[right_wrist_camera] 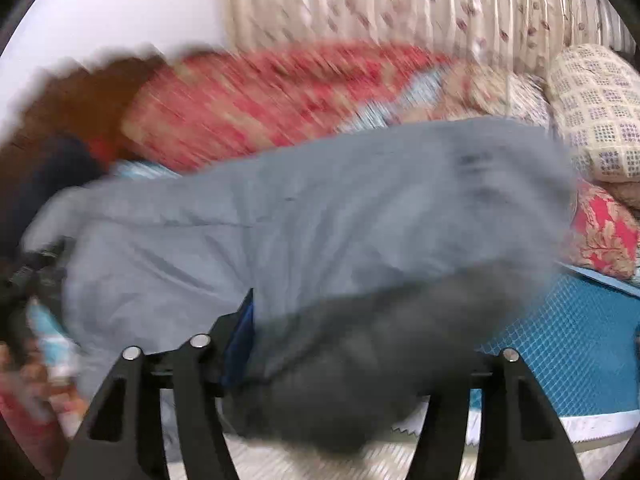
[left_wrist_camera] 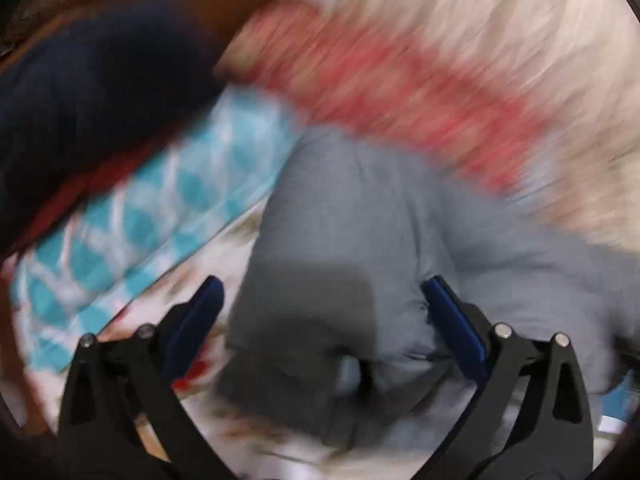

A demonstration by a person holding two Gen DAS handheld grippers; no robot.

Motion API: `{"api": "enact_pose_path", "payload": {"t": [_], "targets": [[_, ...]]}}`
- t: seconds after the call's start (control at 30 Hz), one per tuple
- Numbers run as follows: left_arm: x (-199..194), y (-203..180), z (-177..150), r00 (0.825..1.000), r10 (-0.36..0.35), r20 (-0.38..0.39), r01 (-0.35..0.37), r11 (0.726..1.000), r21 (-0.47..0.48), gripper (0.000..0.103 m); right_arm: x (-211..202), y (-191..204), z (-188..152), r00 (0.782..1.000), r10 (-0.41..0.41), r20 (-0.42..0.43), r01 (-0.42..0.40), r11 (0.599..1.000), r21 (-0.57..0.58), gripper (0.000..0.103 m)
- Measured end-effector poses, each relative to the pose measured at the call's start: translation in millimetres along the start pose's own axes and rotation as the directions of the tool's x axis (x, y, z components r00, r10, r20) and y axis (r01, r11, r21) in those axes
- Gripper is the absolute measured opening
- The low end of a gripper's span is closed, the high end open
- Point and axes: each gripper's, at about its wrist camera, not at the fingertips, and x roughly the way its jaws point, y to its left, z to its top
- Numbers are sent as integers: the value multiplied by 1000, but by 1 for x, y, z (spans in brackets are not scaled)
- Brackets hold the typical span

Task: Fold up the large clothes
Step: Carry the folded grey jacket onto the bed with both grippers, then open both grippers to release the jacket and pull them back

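Both wrist views were badly motion-blurred, so detail was limited.

Left gripper (left_wrist_camera: pixel 322 308): we saw both blue pads, jaws spread wide. A bunched fold of the grey garment (left_wrist_camera: pixel 360 216) sat between them. The right-hand pad touched or nearly touched the cloth; the left-hand pad (left_wrist_camera: pixel 196 320) stood clear of it. We read that as not clamped.

Right gripper (right_wrist_camera: pixel 340 320): only the left-hand blue pad (right_wrist_camera: pixel 240 336) showed, edge against the cloth. The grey garment (right_wrist_camera: pixel 304 216) draped over the space between the fingers and hid the other pad, so we could not tell whether it was clamped or loose.

Garment position: it lay in a long bunched heap across the bed, directly ahead of both grippers, with its darker shadowed part nearest the fingers. In the right view it ran nearly edge to edge.

Around it: a red patterned quilt (right_wrist_camera: pixel 256 100) lay behind the garment, and a teal-and-white checked cloth (left_wrist_camera: pixel 152 216) beside it on the left view's side. A teal gridded sheet (right_wrist_camera: pixel 576 336) sat at the right edge of the bed, with a checked pillow (right_wrist_camera: pixel 600 116) at the far right corner. A striped floral curtain (right_wrist_camera: pixel 400 4) hung behind.
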Motion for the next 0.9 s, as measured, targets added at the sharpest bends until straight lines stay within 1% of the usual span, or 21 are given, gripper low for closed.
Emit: {"api": "enact_pose_path", "payload": {"t": [0.03,0.07,0.1,0.13,0.2,0.3,0.37,0.4,0.43,0.47,0.5,0.53,0.57,0.6,0.63,0.67,0.7,0.73,0.77,0.83,0.9], "targets": [[36,6,-7,993,50,-111,-50,999,-4,68,16,3,-15,1000,-9,-21,10,1000,19,37],[62,11,-17,973,75,-217,-80,997,-13,64,26,5,-36,999,14,-31,-14,1000,11,37],[73,15,-26,967,59,-250,-70,997,-35,64,27,2,-57,999,25,-33,-26,1000,-15,37],[76,21,-37,970,32,-242,-50,996,-67,64,25,1,-78,999,22,-25,-24,997,-68,37],[66,22,-51,983,50,-174,-61,996,-59,64,13,-1,-121,1000,-20,17,22,985,-172,38],[15,18,-67,998,55,-27,-56,998,-20,64,-20,-20,-179,1000,12,27,-8,988,-153,40],[-23,10,-74,997,35,68,-36,999,12,64,-52,-37,-217,1000,-16,23,19,991,-132,41],[-50,4,-85,992,14,128,-19,999,38,65,-66,-44,-224,999,-23,31,27,992,-126,41],[-78,-2,-98,984,-15,176,4,998,66,66,-97,-46,-241,997,-33,76,42,993,-113,41],[-95,-8,-109,978,-38,203,22,996,83,71,-138,-44,-260,985,-45,166,62,993,-101,41],[-125,-14,-129,966,-83,244,57,992,113,81,-172,-49,-277,963,-52,263,78,993,-89,42],[-144,-19,-147,957,-108,268,76,989,129,86,-197,-50,-288,938,-65,341,95,993,-72,53],[-166,-25,-170,943,-133,304,93,985,144,91,-218,-51,-301,914,-72,400,102,993,-53,82],[-182,-32,-187,933,-146,329,101,983,150,95,-241,-55,-318,903,-63,425,84,996,-29,82],[-201,-40,-207,923,-154,353,106,983,152,96,-246,-57,-322,928,-41,370,54,998,-24,82],[-213,-47,-225,916,-166,364,118,981,152,97,-248,-60,-332,968,-5,250,13,999,-31,82],[-231,-55,-247,912,-210,352,163,974,159,97,-248,-61,-336,983,-2,185,8,999,-31,82],[-241,-62,-262,912,-241,331,194,966,170,97,-251,-64,-345,988,-21,150,24,1000,-15,82],[-251,-69,-277,914,-267,305,218,958,185,97,-262,-71,-360,988,-50,145,47,999,21,82],[-271,-88,-305,917,-324,234,267,932,244,97,-278,-81,-382,989,-64,136,54,996,77,82],[-290,-103,-328,922,-334,194,269,916,297,97,-293,-91,-397,988,-79,131,61,989,133,82]]}}
